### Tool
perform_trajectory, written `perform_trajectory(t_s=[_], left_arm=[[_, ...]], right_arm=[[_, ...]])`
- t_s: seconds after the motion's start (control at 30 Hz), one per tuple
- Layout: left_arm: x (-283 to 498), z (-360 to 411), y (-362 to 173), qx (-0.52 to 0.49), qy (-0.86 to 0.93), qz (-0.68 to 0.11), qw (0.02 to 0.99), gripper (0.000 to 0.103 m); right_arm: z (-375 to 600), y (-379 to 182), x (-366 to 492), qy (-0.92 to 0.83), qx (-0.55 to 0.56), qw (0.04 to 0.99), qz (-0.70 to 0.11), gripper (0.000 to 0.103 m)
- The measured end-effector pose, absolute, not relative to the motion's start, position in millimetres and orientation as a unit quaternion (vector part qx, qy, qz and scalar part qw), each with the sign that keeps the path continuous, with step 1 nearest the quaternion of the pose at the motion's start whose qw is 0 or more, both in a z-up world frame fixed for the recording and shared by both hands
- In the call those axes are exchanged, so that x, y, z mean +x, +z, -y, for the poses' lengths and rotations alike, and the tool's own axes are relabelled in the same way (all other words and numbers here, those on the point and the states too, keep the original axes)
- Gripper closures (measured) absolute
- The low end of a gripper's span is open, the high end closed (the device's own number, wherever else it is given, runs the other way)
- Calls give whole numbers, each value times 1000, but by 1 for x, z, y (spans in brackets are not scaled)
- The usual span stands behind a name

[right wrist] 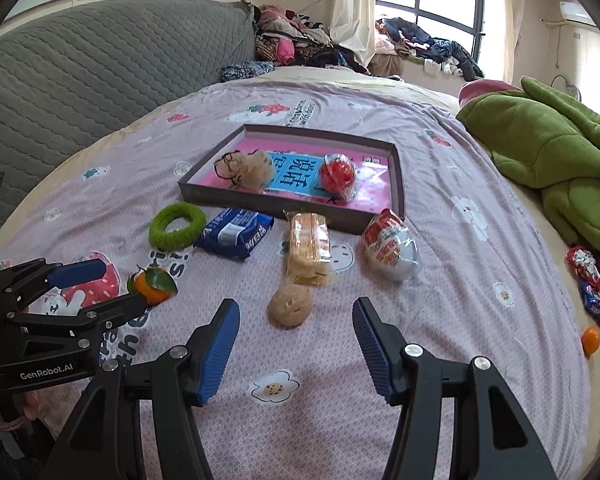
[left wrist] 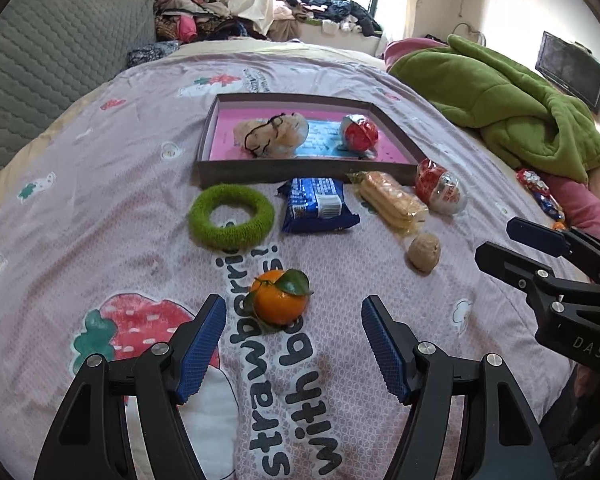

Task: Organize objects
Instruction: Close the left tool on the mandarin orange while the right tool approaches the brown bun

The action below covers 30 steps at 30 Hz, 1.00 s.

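Note:
On the pink bedspread lies a leafy tangerine [left wrist: 279, 300], just ahead of my open left gripper [left wrist: 294, 312], whose blue pads flank it without touching. A round brown cookie [right wrist: 291, 305] rests in front of my open right gripper [right wrist: 296, 314], between the fingertips' line and apart from them. Farther back lie a green fuzzy ring [left wrist: 231, 216], a blue snack packet [left wrist: 318, 204], a cracker pack [left wrist: 394, 200] and a red-white wrapped egg [left wrist: 440, 192]. The shallow brown box [left wrist: 300, 170] holds a plush item with black glasses [left wrist: 272, 136] and a red ball [left wrist: 360, 132].
A green blanket [left wrist: 512, 108] is heaped at the right. A grey quilted headboard [right wrist: 100, 72] rises at the left. Candy wrappers [right wrist: 590, 284] and a second small tangerine [right wrist: 591, 339] lie near the bed's right edge. Clothes are piled by the window.

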<state>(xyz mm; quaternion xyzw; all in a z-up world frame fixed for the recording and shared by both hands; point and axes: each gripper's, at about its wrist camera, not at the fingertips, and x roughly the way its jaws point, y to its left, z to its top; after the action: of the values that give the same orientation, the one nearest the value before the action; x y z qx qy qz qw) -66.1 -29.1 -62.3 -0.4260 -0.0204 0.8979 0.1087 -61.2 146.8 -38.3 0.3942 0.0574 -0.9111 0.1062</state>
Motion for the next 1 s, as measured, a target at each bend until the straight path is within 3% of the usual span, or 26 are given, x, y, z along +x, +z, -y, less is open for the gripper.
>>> perform_trajectory(t_s=[1.0], left_arm=[[-89,33,-92,-449,888,36,93,31]], right_arm=[[-146,-79,-85,-898,426,103,-34,45]])
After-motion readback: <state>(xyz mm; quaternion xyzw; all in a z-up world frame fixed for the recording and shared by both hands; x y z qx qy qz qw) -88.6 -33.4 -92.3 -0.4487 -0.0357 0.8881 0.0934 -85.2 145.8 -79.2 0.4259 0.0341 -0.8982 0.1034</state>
